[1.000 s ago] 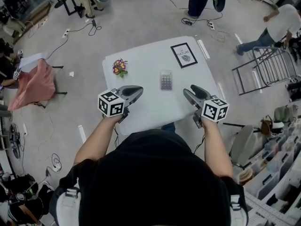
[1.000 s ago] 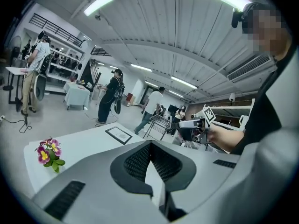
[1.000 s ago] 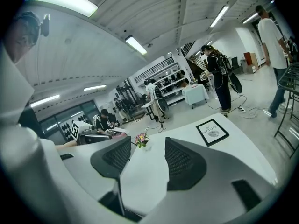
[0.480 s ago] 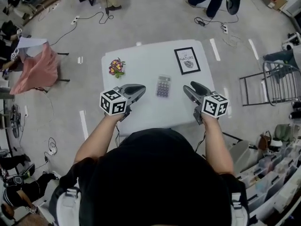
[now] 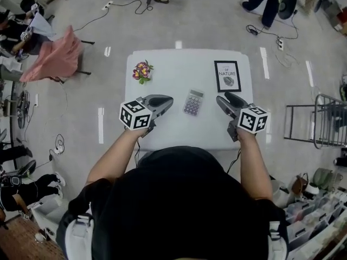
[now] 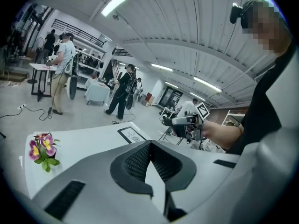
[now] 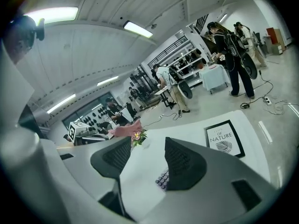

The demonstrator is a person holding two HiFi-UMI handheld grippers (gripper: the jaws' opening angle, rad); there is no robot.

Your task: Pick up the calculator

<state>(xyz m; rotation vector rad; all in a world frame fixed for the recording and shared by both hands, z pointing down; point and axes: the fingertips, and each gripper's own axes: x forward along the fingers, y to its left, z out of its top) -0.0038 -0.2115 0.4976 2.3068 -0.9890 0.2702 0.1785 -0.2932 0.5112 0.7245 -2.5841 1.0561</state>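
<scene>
Both grippers have edged forward, so the calculator [image 5: 193, 102] now lies flat on the white bench [image 5: 179, 69] between them, touching neither. The left gripper [image 5: 162, 100] has its fingers [image 6: 135, 164] together at the tips, holding nothing. The right gripper [image 5: 223, 98] has its fingers [image 7: 184, 164] apart and empty, with calculator keys showing in the gap.
</scene>
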